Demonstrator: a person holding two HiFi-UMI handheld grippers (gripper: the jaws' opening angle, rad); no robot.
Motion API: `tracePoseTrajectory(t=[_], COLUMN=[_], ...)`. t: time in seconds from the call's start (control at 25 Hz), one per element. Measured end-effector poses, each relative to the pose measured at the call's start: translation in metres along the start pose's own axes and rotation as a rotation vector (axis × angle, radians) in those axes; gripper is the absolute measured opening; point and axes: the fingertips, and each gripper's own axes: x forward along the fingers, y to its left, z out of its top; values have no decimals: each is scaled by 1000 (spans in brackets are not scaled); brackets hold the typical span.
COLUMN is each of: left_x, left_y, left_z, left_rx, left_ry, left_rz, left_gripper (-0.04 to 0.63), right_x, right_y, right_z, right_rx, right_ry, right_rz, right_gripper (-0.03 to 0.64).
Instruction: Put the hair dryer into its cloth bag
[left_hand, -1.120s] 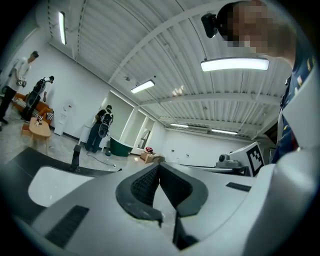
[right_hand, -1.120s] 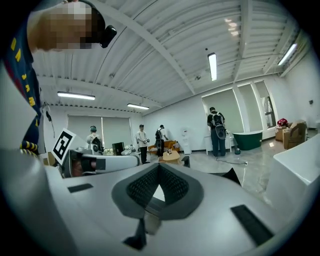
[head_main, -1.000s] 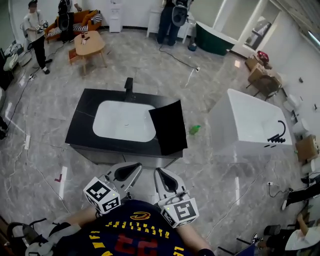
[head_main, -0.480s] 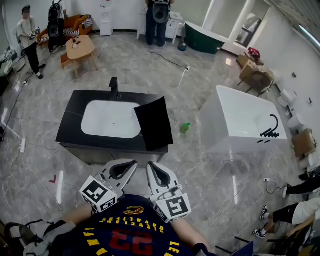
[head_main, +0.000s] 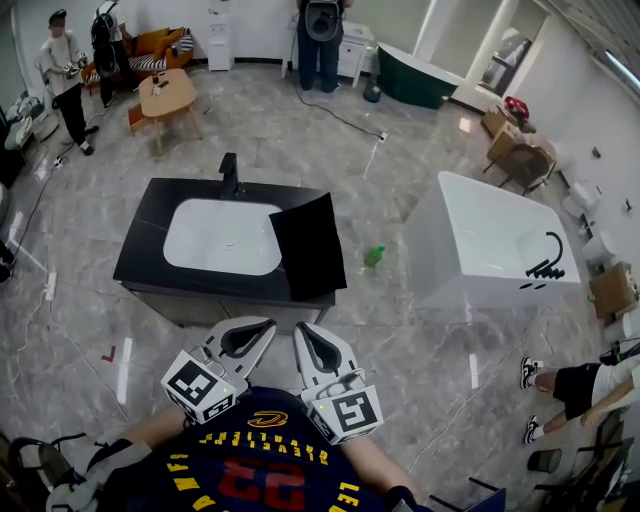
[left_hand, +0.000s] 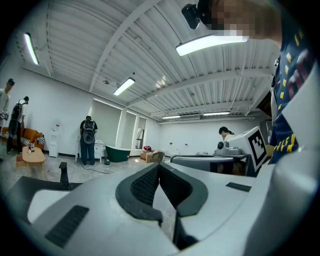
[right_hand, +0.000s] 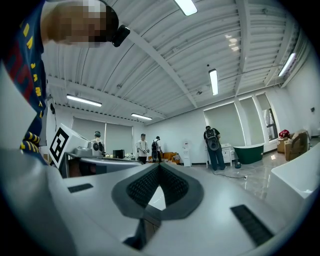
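Observation:
A flat black cloth bag (head_main: 308, 245) lies on the right end of a black counter (head_main: 150, 225), beside its white basin (head_main: 222, 236). I see no hair dryer in any view. Both grippers are held level close to the person's chest, short of the counter's front edge. My left gripper (head_main: 268, 325) is shut with nothing in it, its tips meeting (left_hand: 159, 165). My right gripper (head_main: 302, 330) is shut and empty too, its pads touching at the tip (right_hand: 159, 166). The two point side by side toward the counter.
A black faucet (head_main: 230, 172) stands at the counter's back edge. A small green object (head_main: 374, 256) lies on the marble floor between the counter and a white bathtub (head_main: 490, 245). People stand at the far wall and at the lower right.
Both grippers have edged forward toward the counter and stayed shut. The head view has shifted, and a person's legs have come into view at the lower right.

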Motion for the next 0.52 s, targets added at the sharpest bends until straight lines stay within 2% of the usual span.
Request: tracePoseTrajectory(t=[0.52], left_x=[7], left_y=[0], left_z=[0], left_rx=[6], left_ry=[16], left_rz=[-23], left_gripper=[3], right_x=[1], right_y=[-12], right_z=[8], right_rx=[-5], right_ry=[-41], right_rz=[-37], right_gripper=[8])
